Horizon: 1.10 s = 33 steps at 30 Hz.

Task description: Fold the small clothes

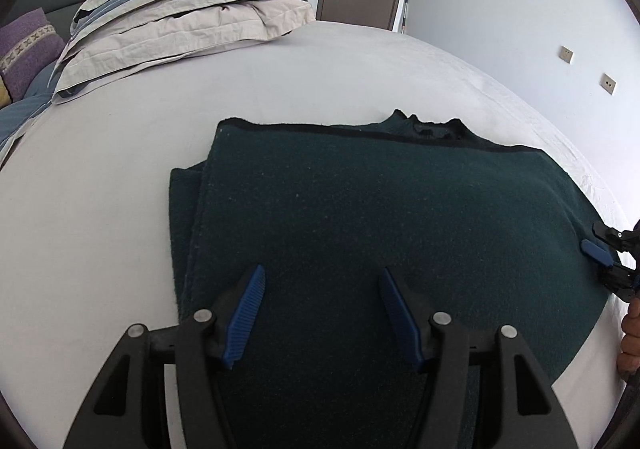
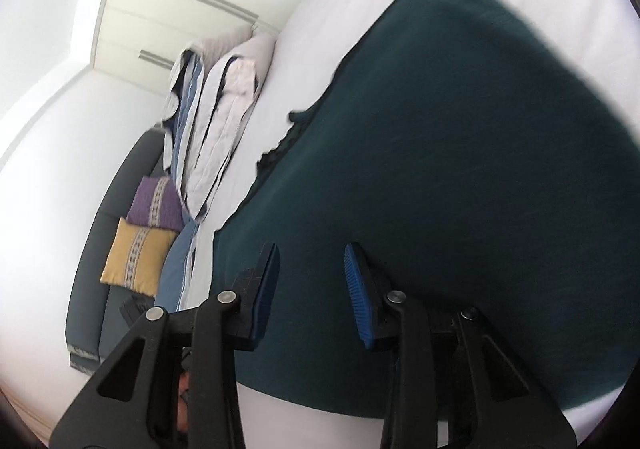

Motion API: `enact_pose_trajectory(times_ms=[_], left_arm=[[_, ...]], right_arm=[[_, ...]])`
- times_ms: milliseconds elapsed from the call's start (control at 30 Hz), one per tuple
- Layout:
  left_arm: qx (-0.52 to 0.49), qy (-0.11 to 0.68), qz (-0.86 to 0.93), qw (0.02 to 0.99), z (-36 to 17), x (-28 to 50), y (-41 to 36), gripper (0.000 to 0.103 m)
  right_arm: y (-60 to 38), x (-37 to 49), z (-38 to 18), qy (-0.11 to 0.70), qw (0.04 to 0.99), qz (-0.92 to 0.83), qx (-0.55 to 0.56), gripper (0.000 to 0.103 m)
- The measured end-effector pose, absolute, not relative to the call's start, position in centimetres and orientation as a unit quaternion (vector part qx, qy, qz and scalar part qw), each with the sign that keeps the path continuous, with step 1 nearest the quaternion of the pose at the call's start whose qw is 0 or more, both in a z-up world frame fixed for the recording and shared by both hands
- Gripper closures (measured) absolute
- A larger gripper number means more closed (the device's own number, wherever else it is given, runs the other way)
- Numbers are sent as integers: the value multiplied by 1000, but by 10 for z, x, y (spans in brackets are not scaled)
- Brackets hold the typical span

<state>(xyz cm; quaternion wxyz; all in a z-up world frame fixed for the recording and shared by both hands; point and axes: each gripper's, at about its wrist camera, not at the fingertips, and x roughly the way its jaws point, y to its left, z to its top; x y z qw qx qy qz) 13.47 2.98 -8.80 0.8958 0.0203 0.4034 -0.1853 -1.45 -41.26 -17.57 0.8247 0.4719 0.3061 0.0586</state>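
Both my grippers hover over the folded dark-green fleece garment (image 1: 380, 209) lying flat on the white bed sheet (image 1: 120, 209). My left gripper (image 1: 322, 313) stands with jaws apart, gripping nothing. My right gripper (image 2: 310, 289) has a narrower gap, also empty, at the garment's edge.
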Motion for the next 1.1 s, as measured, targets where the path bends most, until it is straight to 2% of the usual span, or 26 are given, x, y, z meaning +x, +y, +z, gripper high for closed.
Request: enact_pose_trajectory(times_ms=[133, 267, 333, 400, 500, 567, 600, 633, 733, 800, 900, 1100], left_arm=[[-1, 400, -169, 901, -83, 125, 45, 40], [-37, 391, -169, 904, -63, 107, 49, 42], [-47, 380, -188, 904, -53, 100, 38, 41], [-38, 385, -207, 899, -53, 98, 20, 40], [-23, 416, -195, 888, -75, 109, 7, 39], [-49, 429, -196, 880, -90, 116, 18, 39], [-69, 427, -205, 878, -91, 117, 27, 41], [-74, 428, -205, 877, -89, 118, 33, 47], [-80, 425, -195, 880, -85, 118, 50, 48], [-105, 422, -190, 880, -80, 118, 63, 48], [-108, 406, -182, 889, -65, 125, 65, 44], [-82, 388, -194, 897, -46, 169, 37, 38]], right_arm=[[-461, -54, -164, 283, 837, -21, 467, 71], [-466, -74, -143, 263, 833, -50, 484, 66], [-439, -65, -129, 259, 840, 1, 477, 66], [-395, -43, -123, 290, 843, 53, 451, 66], [-337, -2, -130, 335, 841, 100, 414, 66], [-317, 15, -148, 368, 825, 98, 416, 66], [-317, 22, -161, 382, 816, 88, 425, 68], [-323, 25, -168, 378, 809, 92, 440, 71], [-347, 20, -165, 352, 820, 67, 446, 71], [-380, 9, -155, 331, 835, 13, 439, 67], [-410, 19, -141, 306, 836, -2, 455, 66], [-399, 94, -126, 327, 840, 40, 432, 64]])
